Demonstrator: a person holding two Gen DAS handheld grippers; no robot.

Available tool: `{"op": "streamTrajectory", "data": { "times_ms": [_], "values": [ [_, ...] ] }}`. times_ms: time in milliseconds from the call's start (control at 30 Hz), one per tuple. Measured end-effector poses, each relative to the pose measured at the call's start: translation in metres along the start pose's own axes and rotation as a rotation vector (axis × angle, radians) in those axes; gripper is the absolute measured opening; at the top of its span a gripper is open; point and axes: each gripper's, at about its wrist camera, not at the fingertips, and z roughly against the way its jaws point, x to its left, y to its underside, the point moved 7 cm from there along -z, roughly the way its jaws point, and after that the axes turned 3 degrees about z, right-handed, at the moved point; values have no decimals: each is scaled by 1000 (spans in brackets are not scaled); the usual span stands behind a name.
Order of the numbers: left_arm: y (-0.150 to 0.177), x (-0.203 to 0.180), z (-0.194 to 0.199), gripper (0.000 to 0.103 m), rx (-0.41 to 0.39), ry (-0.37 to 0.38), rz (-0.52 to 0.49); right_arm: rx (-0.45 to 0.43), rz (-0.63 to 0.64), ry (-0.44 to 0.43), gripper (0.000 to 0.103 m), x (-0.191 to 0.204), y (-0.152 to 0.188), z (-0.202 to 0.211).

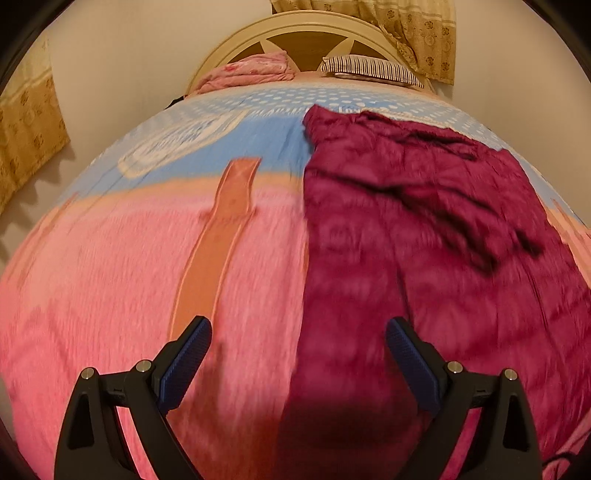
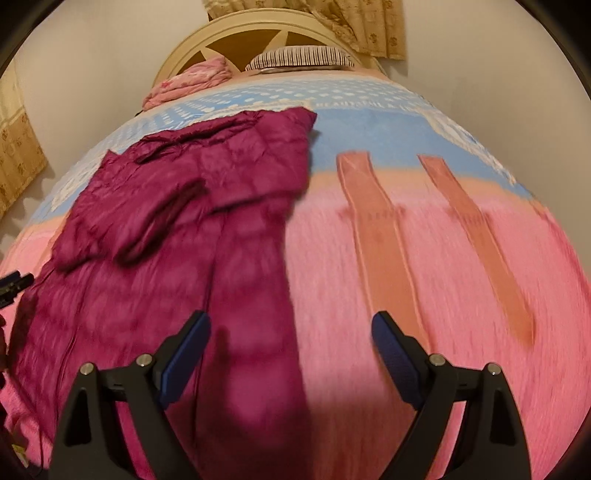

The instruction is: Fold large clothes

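A large maroon quilted coat (image 1: 424, 229) lies spread on the bed, a sleeve folded across its upper part; the right wrist view shows the same coat (image 2: 177, 229) at the left. My left gripper (image 1: 298, 332) hovers open over the coat's left edge, nothing between its blue pads. Above the coat's right edge and the pink blanket my right gripper (image 2: 291, 326) stands open and empty. The tip of the left gripper (image 2: 14, 282) peeks in at the far left of the right wrist view. Both views are blurred by motion.
The bed carries a pink and blue blanket (image 1: 110, 277) with orange stripes (image 2: 380, 240). At its head lie a striped pillow (image 1: 369, 68) and a folded pink quilt (image 1: 251, 72) against a round headboard (image 2: 258, 33). Floral curtains (image 1: 26, 122) hang at the left and behind.
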Motion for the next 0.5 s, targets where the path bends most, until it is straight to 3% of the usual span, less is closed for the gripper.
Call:
{"op": "streamTrajectory", "data": {
  "times_ms": [233, 300, 367, 400, 433, 467, 500],
  "values": [
    [47, 5, 15, 96, 23, 60, 28, 14, -65, -36, 91, 7, 47, 20],
    [54, 7, 19, 96, 19, 78, 30, 1, -73, -28, 86, 9, 58, 28],
    [59, 3, 23, 93, 10, 104, 4, -9, -83, -38, 76, 11, 67, 33],
    [60, 1, 23, 88, 13, 122, 3, -11, -82, -44, 64, 11, 69, 34],
    [62, -2, 24, 72, 17, 154, 7, -12, -83, -50, 49, 13, 71, 36],
    [64, -7, 25, 53, 27, 204, 15, -13, -92, -61, 42, 13, 74, 37],
    [64, -8, 27, 52, 17, 197, 16, -14, -107, -83, 26, 13, 75, 38]
  ]
}}
